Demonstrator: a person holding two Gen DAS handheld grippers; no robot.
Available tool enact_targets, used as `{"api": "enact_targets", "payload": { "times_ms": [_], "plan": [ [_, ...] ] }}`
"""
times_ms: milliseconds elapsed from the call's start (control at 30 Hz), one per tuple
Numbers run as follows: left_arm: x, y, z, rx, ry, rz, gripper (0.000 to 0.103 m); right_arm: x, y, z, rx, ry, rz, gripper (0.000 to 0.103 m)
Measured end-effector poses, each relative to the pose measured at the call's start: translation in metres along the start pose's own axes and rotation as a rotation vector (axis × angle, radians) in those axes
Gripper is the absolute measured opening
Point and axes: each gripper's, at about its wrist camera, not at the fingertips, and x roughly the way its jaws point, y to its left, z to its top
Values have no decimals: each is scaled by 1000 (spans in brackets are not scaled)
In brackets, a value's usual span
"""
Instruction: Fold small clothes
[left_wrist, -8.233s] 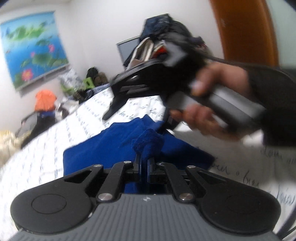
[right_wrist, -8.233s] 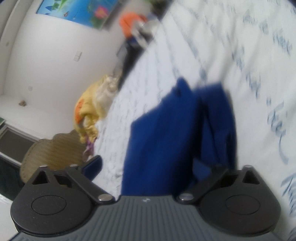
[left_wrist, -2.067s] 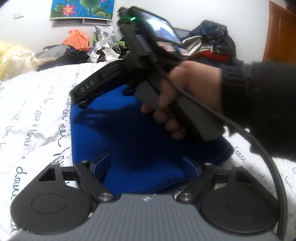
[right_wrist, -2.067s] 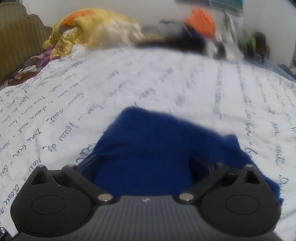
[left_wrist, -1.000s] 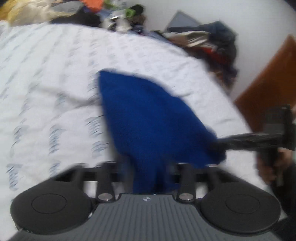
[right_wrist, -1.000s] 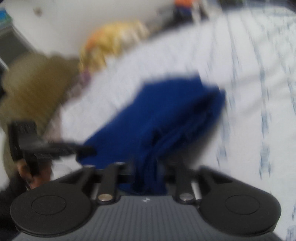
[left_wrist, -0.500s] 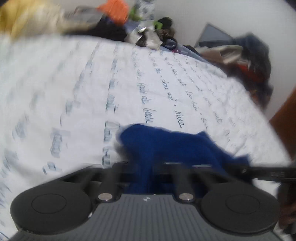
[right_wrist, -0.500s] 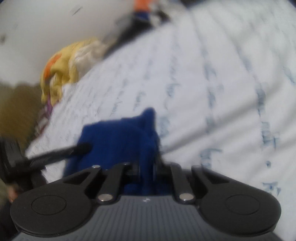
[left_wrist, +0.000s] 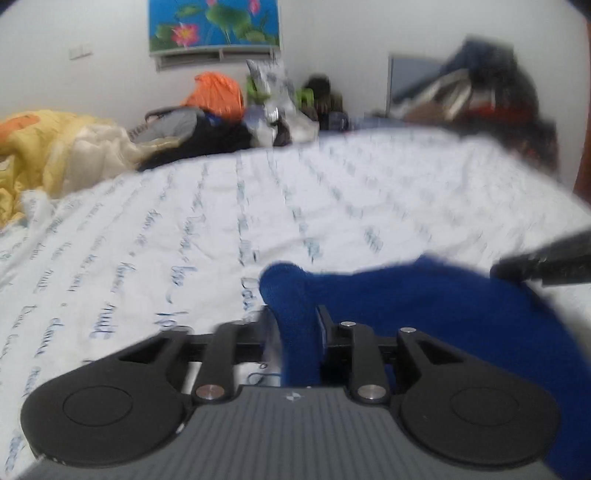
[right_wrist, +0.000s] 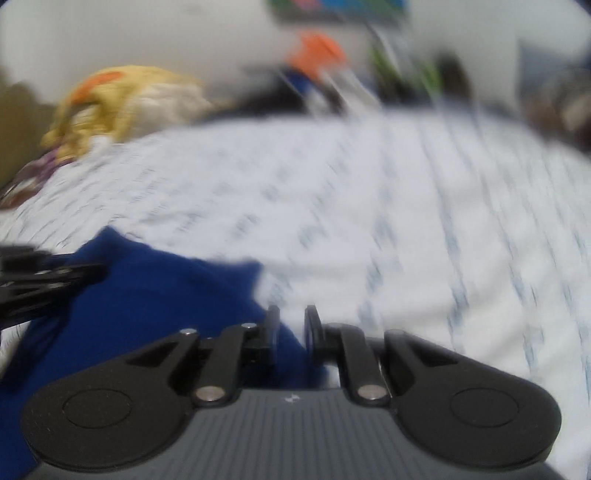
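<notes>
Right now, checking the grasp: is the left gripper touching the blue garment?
Touching. The left wrist view shows the left gripper pinching a fold of the blue garment.

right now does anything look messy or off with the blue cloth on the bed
The blue cloth is bunched, not flat: one end is pinched up in the left hand-held gripper. The right hand-held gripper is at its other edge on the white printed bedsheet; blur hides its grip.

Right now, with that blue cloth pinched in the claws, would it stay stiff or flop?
Probably flop: the blue cloth bunches in the left claw and sags toward the right claw. It looks light and knitted, so unlikely to slip.
</notes>
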Motion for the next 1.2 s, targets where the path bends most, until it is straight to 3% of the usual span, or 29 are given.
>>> {"api": "enact_targets", "payload": {
  "times_ms": [100, 200, 267, 300, 367, 467, 567, 600, 667, 733, 767, 800, 833, 867, 933, 967, 1000, 1067, 1133, 1167, 1200],
  "plan": [
    [-42, 2, -5, -21, -106, -114, 82, -52, -3, -13, 79, -135, 46, 17],
    [-21, -26, 2, 48, -38, -197, 80, -48, 32, -12, 28, -60, 201, 16],
    [17, -38, 1, 64, 81, -186, 76, -16, 49, -12, -54, 38, 152, 15],
    [39, -36, -2, 46, 142, -179, 84, 1, 49, -14, -67, 47, 129, 14],
    [52, -34, -2, 29, 105, -158, 86, 17, 34, -9, 3, -19, 185, 13],
    [63, -40, 3, 65, 113, -123, 89, 27, 33, 4, 16, -11, 190, 13],
    [44, -34, 0, 50, 116, -96, 86, 28, 48, 12, -78, 19, 146, 14],
    [33, -35, -2, 36, 119, -87, 81, 20, 53, 13, -79, 44, 120, 16],
    [-3, -30, -6, -8, 116, -121, 82, 14, 59, 16, -39, 65, 67, 20],
    [-32, -33, -16, -24, 96, -187, 91, -10, 61, -1, -45, -3, 144, 31],
    [-33, -37, -24, -8, 108, -191, 96, -13, 63, -11, -56, 5, 171, 52],
    [-29, -44, -33, 35, 110, -164, 101, -6, 66, -21, -73, 50, 155, 61],
    [-27, -49, -41, 89, 71, -130, 103, 4, 66, -34, -112, 48, 126, 62],
    [-27, -50, -42, 84, 64, -126, 103, 5, 64, -44, -168, -29, 132, 66],
    [-33, -48, -30, 34, 109, -108, 90, 0, 59, -38, -111, -20, 131, 66],
    [-44, -47, -26, 12, 112, -108, 85, -8, 62, -33, -84, 3, 78, 66],
    [-58, -45, -26, -8, 104, -131, 86, -22, 65, -32, -84, -1, 42, 67],
    [-80, -47, -34, -25, 92, -169, 95, -55, 66, -41, -69, -68, 94, 67],
    [-79, -60, -52, -4, 145, -175, 97, -64, 66, -55, -23, -52, 140, 67],
    [-73, -68, -62, 43, 149, -146, 101, -55, 67, -62, -29, -17, 125, 67],
    [-73, -79, -71, 137, 99, -101, 103, -45, 66, -70, -64, -17, 109, 67]
  ]
}}
